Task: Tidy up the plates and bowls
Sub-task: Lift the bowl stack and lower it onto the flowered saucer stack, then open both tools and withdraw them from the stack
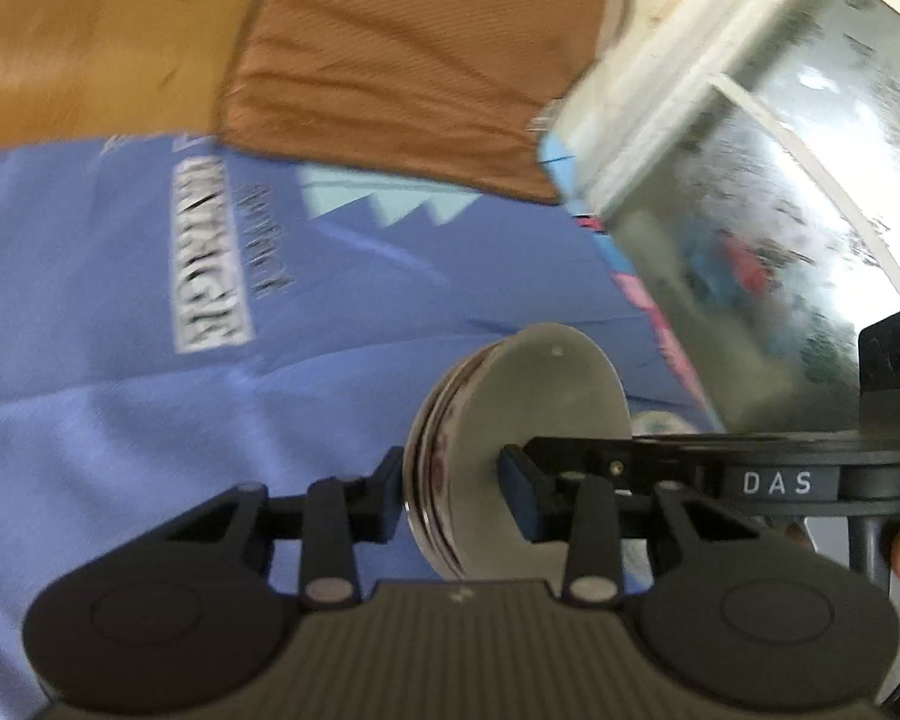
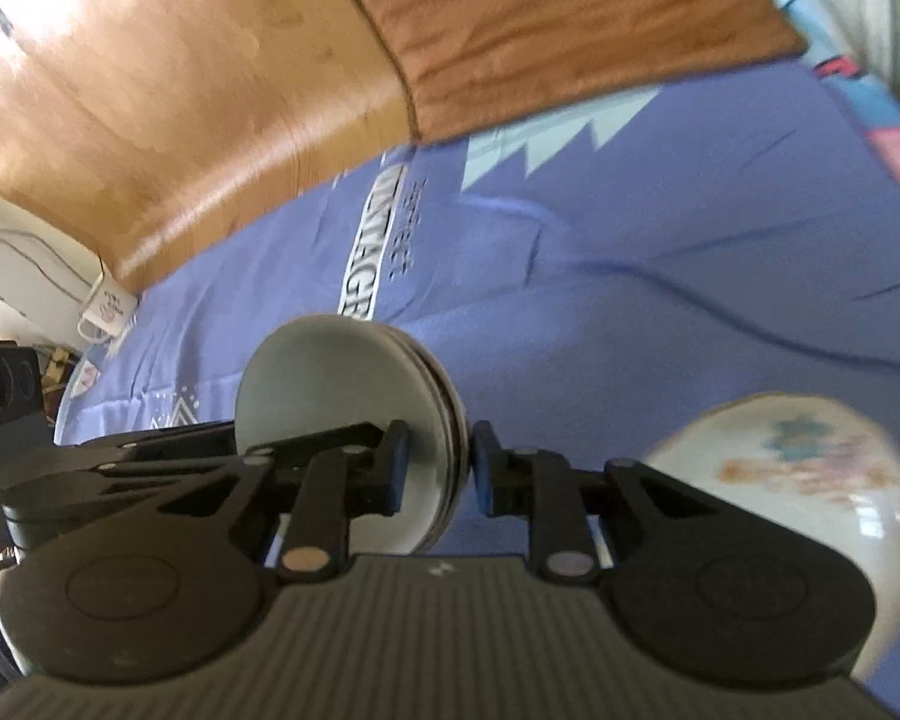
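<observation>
A small stack of plates (image 1: 528,444) stands on edge between the fingers of my left gripper (image 1: 450,486), which is shut on it above the blue cloth (image 1: 120,420). My right gripper (image 2: 435,468) is shut on the same stack (image 2: 354,414) from the other side. The right gripper's body reaches in from the right in the left wrist view (image 1: 780,468). A white bowl with a floral print (image 2: 810,480) sits just right of my right gripper.
A brown cloth (image 1: 402,60) lies beyond the blue one on a wooden surface (image 2: 150,90). A white-framed glass panel (image 1: 780,180) stands at the right. A white plug adapter (image 2: 105,312) lies at the left edge.
</observation>
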`<state>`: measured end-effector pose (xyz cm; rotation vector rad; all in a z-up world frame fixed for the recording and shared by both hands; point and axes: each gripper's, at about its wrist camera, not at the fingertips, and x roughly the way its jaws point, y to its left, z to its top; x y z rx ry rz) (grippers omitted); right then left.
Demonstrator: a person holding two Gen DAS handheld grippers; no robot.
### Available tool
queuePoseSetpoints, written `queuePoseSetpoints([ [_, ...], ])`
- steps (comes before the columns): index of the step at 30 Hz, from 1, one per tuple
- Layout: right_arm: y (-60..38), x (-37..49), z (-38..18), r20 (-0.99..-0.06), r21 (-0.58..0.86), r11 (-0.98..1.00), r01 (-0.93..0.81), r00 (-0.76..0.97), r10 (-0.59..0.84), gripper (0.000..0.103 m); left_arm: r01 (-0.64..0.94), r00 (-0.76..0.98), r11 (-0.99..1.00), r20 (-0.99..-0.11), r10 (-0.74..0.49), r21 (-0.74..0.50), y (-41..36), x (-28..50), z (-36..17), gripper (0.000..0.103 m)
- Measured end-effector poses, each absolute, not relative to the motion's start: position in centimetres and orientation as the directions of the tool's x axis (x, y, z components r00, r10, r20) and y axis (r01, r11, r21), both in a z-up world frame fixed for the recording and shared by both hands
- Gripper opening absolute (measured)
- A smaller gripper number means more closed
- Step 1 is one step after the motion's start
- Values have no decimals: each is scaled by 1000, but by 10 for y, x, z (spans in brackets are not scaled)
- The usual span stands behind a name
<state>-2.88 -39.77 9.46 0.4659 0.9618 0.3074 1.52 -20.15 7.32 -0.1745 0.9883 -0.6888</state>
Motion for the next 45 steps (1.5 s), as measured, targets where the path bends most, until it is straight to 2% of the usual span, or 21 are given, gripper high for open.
queuePoseSetpoints([
  [8,-458,-73,128,-708,443,896,31,625,329,25,571,276,688,-685,-675,-448,-277,-8,88,33],
  [19,-494,-90,94,-726,471,873,129,618,301,25,577,213,691,-737,-642,-436,-318,-13,58,34],
  [23,-497,-90,89,-721,482,865,140,624,300,29,584,226,699,-744,-629,-413,-319,-14,56,34],
  [28,-495,-98,100,-700,414,900,138,680,218,36,611,292,700,-716,-634,-370,-314,-21,71,53],
  [32,-490,-114,110,-654,349,924,154,747,122,36,631,366,705,-677,-639,-324,-299,-29,85,54],
  [34,-484,-128,114,-605,320,934,162,793,70,37,639,425,719,-654,-626,-273,-290,-37,89,59],
  [35,-480,-137,115,-572,306,937,167,819,41,41,641,458,728,-640,-617,-242,-285,-42,90,61],
  [37,-469,-161,116,-491,286,940,186,871,-23,49,644,534,746,-601,-595,-167,-273,-55,91,72],
  [39,-452,-188,112,-405,249,944,217,909,-102,57,643,605,762,-557,-570,-82,-260,-71,89,73],
  [41,-430,-211,103,-328,189,948,256,926,-185,79,631,661,775,-517,-544,-9,-252,-86,88,79],
  [42,-421,-221,98,-297,170,945,279,929,-221,85,621,684,783,-498,-532,17,-249,-92,88,86],
  [44,-407,-238,86,-243,178,930,322,930,-276,103,595,732,803,-446,-515,48,-238,-107,85,98],
  [45,-401,-246,80,-222,203,917,343,928,-299,103,582,752,812,-413,-513,52,-231,-115,83,103],
])
